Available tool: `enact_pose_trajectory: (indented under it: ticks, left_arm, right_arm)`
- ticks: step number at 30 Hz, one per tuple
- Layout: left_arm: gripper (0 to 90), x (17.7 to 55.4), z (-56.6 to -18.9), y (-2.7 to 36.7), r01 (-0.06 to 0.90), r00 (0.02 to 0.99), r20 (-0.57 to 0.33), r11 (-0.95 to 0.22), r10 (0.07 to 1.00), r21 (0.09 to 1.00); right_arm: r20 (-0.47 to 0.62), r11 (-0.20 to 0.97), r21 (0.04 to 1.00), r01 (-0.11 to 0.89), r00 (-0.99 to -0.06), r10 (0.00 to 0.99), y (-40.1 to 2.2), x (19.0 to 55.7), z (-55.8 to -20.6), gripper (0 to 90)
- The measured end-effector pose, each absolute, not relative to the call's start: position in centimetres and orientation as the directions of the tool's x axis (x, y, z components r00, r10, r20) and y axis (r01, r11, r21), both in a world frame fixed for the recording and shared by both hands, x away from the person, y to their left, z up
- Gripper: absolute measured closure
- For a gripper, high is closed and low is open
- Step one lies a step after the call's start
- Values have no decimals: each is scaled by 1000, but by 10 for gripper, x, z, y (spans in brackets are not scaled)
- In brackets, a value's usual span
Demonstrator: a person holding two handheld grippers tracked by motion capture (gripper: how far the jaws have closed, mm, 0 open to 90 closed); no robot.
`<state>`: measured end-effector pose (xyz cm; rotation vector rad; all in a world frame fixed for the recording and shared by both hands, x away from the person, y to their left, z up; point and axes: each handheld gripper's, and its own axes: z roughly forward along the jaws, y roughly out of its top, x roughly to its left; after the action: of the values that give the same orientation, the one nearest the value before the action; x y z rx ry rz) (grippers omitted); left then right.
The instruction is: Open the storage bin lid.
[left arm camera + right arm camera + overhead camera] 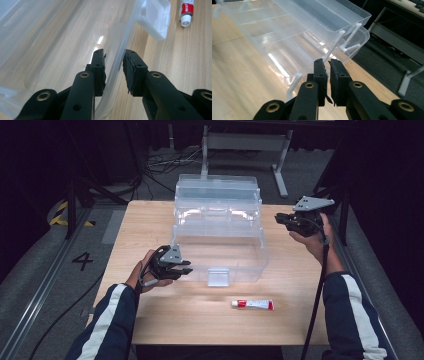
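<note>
A clear plastic tiered box (250,262) stands open in the middle of the wooden table (145,225), its trays stepped back toward the far side. My left gripper (189,267) is at the box's front-left corner. In the left gripper view its jaws (113,56) straddle the thin box wall (117,50), open, with a gap beside the right pad. My right gripper (278,219) hovers by the box's right side near the tray arms (342,40). Its jaws (328,63) stand all but together with nothing between them.
A white tube with a red label (252,304) (187,11) lies on the table in front of the box, to the right of its front latch (218,276) (156,21). A grey metal stand (245,142) and cables are on the floor beyond the table.
</note>
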<state>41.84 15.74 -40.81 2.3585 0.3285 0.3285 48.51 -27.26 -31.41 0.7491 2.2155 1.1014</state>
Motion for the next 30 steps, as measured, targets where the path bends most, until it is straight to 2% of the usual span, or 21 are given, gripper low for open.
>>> enact_pose_trajectory:
  ticks: [9, 12, 19, 25, 28, 30]
  left_arm:
    - [711, 418, -408, 156, 137, 934, 150, -710, 326, 691]
    - [683, 420, -405, 160, 148, 936, 109, -657, 333, 740]
    - [670, 418, -403, 157, 130, 934, 139, -675, 329, 726]
    - [652, 413, -385, 169, 132, 914, 152, -632, 376, 763]
    - [648, 411, -380, 177, 136, 911, 140, -603, 388, 786]
    - [626, 407, -380, 181, 146, 899, 158, -619, 409, 772]
  right_arm:
    - [-210, 511, 827, 233, -715, 666, -286, 453, -326, 816]
    - [-210, 540, 806, 241, -736, 643, -291, 442, -335, 799]
    - [-193, 558, 789, 257, -758, 623, -300, 423, -349, 774]
    - [-117, 560, 770, 305, -796, 594, -303, 404, -377, 746]
    - [-117, 578, 755, 311, -803, 585, -302, 399, -384, 731]
    - [-101, 575, 753, 321, -806, 583, -302, 395, -391, 725]
